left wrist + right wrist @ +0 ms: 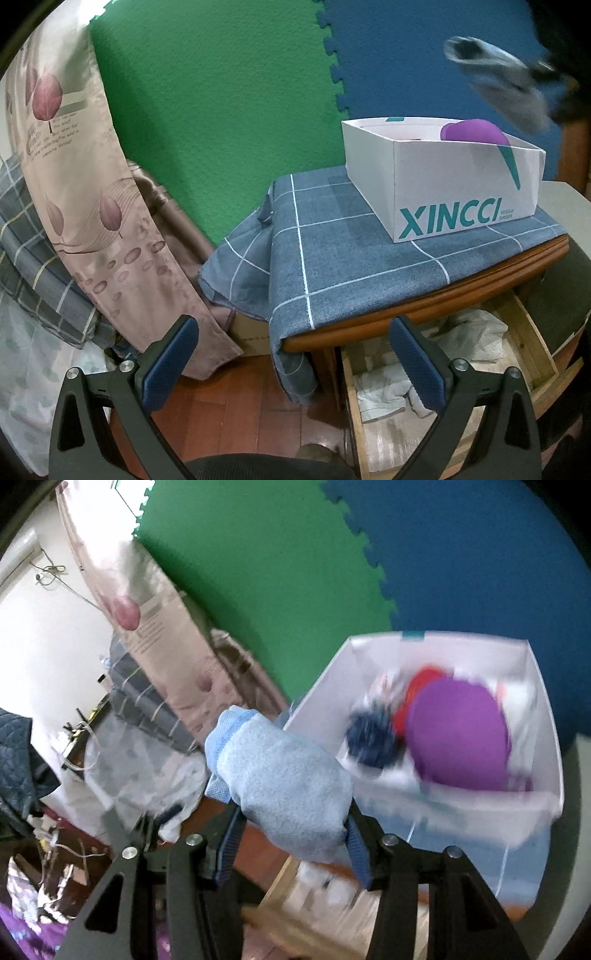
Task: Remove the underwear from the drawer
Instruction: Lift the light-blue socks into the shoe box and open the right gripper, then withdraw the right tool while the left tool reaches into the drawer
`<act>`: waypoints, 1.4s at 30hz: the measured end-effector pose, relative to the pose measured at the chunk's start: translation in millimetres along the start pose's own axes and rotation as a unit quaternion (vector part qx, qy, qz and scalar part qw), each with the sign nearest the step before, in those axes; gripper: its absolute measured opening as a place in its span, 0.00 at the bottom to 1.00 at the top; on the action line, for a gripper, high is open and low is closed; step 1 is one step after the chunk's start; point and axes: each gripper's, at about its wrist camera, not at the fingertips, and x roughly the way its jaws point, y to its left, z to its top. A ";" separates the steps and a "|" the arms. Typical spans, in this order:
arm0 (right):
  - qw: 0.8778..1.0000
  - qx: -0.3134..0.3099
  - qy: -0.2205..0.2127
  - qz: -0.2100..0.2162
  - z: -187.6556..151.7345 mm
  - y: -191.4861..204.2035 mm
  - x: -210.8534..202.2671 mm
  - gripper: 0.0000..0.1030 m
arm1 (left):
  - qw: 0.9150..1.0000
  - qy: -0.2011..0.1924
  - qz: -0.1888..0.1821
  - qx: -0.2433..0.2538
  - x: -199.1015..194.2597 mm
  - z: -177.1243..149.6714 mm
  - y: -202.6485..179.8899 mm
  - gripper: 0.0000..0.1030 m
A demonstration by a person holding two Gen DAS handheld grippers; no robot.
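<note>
In the left wrist view, the left gripper (293, 363) is hanging with its jaws spread wide and nothing between them, waiting low in front of the white box (461, 192) and taking no part in the carry. That box is sitting on the blue checked cloth (354, 254) that is covering the wooden cabinet top, and below the box the drawer (461, 398) is standing pulled out, with pale crumpled laundry lying inside it. Above and to the right of the box, the light blue underwear (498, 81) is showing as a blurred bundle in the air, well clear of the drawer. A purple garment (474, 130) is bulging over the box rim. In the right wrist view, the right gripper (293, 843) is pinching the light blue underwear (280, 782) between its blue pads, the soft bundle bulging out ahead of the jaws, so the grip is looking firm enough for a carry. The bundle is hanging just left of the white box (321, 705) and above the open drawer, which suggests the box is serving as the drop place; purple, red and dark blue pieces are already lying inside it.
</note>
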 end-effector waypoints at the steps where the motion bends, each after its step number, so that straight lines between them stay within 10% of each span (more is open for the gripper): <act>1: 1.000 -0.006 0.000 -0.011 19.3 -2.1 6.1 0.50 | 1.000 0.000 0.000 0.000 0.0 0.0 0.0 0.99; 12: 0.987 -0.047 0.056 -0.143 118.3 -39.1 100.3 0.50 | 1.000 -0.001 -0.004 -0.002 0.3 3.0 0.3 0.99; 25: 0.966 -0.064 0.112 -0.225 129.0 -48.3 171.9 0.54 | 1.000 -0.004 -0.009 -0.012 -0.7 1.9 2.3 0.99; 36: 0.986 -0.016 0.011 -0.168 135.7 -45.9 126.3 0.62 | 1.000 -0.003 -0.005 -0.014 0.2 1.4 3.5 0.99; 42: 0.992 -0.024 -0.111 -0.060 67.9 -25.2 29.8 0.65 | 1.000 0.000 0.000 -0.001 1.0 0.6 1.5 0.99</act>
